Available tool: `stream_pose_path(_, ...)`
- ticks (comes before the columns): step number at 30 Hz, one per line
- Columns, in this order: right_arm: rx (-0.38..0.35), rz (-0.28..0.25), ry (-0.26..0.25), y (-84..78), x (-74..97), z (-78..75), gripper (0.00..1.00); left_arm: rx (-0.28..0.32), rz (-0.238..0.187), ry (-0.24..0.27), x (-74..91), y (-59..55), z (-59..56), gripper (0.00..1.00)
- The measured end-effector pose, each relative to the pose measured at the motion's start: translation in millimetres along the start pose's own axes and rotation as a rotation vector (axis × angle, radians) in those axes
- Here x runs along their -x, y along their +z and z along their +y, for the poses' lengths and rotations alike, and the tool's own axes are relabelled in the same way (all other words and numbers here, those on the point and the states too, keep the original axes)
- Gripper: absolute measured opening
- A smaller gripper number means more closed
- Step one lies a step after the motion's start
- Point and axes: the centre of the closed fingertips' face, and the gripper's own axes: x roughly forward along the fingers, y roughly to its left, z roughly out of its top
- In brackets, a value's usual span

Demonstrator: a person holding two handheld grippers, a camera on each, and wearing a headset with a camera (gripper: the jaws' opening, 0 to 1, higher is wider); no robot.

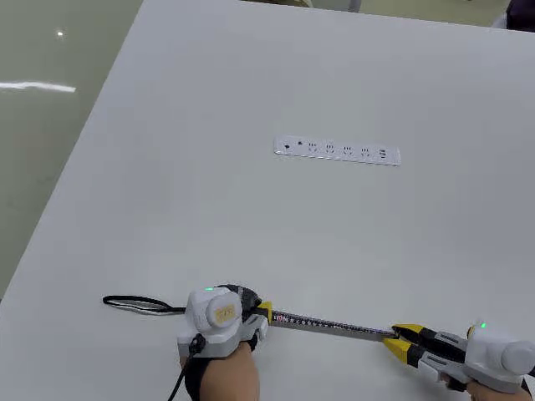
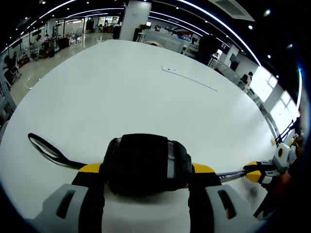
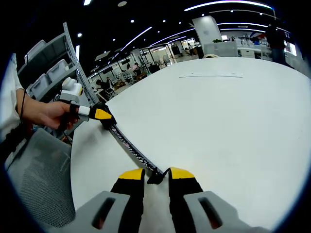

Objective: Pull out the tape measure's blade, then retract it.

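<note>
**Blade drawn out between the grippers**

Nearest us, the left gripper [image 2: 146, 170] is clamping the black tape measure [image 2: 146, 153] across its case, jaws pressed against both sides, low on the white table [image 1: 251, 209]. Its wrist strap [image 1: 134, 303] is trailing off to the left. The blade [image 1: 330, 325] is stretching rightward just above the surface to the right gripper [image 3: 156, 175], whose jaws are pinching the blade's end hook.

We are judging the pull-out as under way or nearly done. Next we are expecting either a little more travel or a slow guided return towards the case, with the hook held so it does not snap back.

Farther off, a white power strip [image 1: 337, 151] is lying mid-table. Beyond, a glossy floor [image 1: 50, 125], shelving [image 3: 53, 63] and strip ceiling lights [image 2: 204, 24] are showing.
</note>
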Motion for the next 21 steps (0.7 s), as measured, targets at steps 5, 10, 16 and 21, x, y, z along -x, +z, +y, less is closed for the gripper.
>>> stream_pose_path(5,0.008,0.007,0.02,-2.1,1.3,1.5,0.16,-0.007,0.0,-0.001,-0.2,0.1,-0.1,0.68)
stream_pose_path(10,0.031,0.004,0.021,-3.3,2.5,3.1,0.14,-0.012,0.0,-0.001,-0.6,0.0,-0.3,0.68)
stream_pose_path(16,0.08,0.001,0.02,-7.1,2.2,3.2,0.12,-0.015,-0.002,-0.001,-0.7,-0.1,-0.6,0.68)
stream_pose_path(21,0.146,-0.016,-0.019,-7.1,2.2,5.4,0.1,-0.015,0.002,-0.001,-0.6,-0.1,-0.6,0.68)
